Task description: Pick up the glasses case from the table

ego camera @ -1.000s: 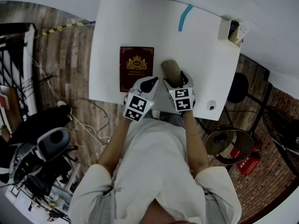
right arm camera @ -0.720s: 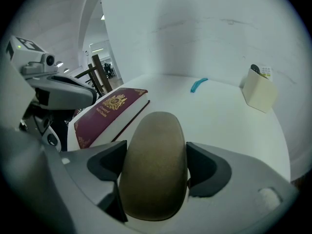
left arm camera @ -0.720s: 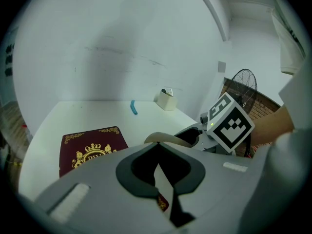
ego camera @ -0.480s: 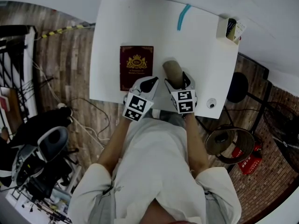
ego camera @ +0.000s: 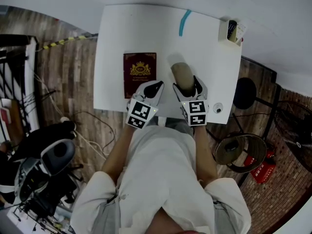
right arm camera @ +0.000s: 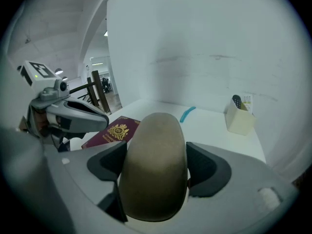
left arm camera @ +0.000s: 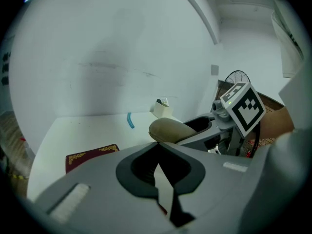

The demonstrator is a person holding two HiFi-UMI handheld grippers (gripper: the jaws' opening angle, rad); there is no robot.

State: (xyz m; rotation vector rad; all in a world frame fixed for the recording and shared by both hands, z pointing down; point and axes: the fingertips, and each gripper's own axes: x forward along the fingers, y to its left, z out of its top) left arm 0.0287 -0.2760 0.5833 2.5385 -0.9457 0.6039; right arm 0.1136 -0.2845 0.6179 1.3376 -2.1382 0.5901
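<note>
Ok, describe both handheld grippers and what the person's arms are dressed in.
The left gripper and the right gripper are light grey moulded shells with black jaw liners that taper toward the tips. Each carries a cube of black-and-white square markers. The person wears a white short-sleeved shirt; the arms are bare below the sleeves.

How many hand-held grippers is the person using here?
2. The left hand-held gripper, shut and empty, is by the red booklet; the right hand-held gripper is clamped on the tan glasses case. None seem hidden.
</note>
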